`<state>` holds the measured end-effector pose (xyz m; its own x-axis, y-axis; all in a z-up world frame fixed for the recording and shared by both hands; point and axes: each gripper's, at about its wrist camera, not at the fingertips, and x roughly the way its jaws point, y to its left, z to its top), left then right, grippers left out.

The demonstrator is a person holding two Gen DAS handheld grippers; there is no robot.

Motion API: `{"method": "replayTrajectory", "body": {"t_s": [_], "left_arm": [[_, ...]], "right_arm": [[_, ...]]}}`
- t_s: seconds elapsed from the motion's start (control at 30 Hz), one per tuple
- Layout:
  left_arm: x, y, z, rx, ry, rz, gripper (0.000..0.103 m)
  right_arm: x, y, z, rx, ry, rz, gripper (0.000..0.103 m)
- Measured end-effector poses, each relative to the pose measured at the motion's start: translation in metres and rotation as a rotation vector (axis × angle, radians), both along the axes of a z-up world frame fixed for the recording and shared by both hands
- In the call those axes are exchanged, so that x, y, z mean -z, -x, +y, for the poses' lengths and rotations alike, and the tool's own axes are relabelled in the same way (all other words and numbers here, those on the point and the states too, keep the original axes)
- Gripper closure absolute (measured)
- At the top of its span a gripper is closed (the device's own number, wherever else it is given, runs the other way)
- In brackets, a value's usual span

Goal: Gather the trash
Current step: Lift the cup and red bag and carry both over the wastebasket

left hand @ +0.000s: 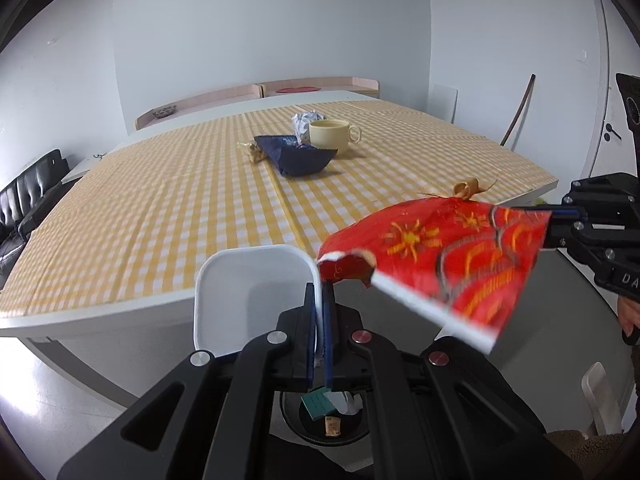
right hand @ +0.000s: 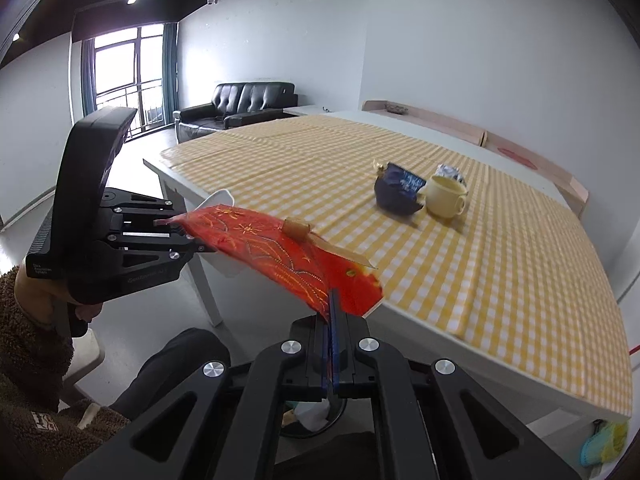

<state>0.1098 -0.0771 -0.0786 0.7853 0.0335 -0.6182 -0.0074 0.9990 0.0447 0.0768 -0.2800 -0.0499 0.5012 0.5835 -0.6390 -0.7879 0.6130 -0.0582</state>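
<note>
My grippers were chunky black plastic with silver screws (right hand: 213, 370) and blue pads (left hand: 329, 332); my sleeve (right hand: 28, 320) was brown fleece.

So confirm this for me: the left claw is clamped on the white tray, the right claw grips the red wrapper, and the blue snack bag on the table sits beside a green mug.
One detail is off: the mug is pale yellow, not green, as the right wrist view shows. The rest stands: the left claw is clamped on the white tray, the right claw grips the red wrapper, and the blue snack bag sits beside the mug.
</note>
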Motion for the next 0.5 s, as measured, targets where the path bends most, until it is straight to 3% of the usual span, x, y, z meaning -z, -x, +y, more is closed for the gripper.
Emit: {"method": "replayTrajectory", "body": {"t_s": [0.17,0.5], "left_arm": [[0.017,0.004,0.003,0.01,0.039,0.032,0.099],[0.032,0.015,0.001,0.021,0.037,0.062,0.099]], "right_arm": [[0.014,0.004,-0.003,-0.001,-0.014,0.031,0.097],[0.024,0.03,-0.004,-0.031,-0.031,0.056,0.097]]}}
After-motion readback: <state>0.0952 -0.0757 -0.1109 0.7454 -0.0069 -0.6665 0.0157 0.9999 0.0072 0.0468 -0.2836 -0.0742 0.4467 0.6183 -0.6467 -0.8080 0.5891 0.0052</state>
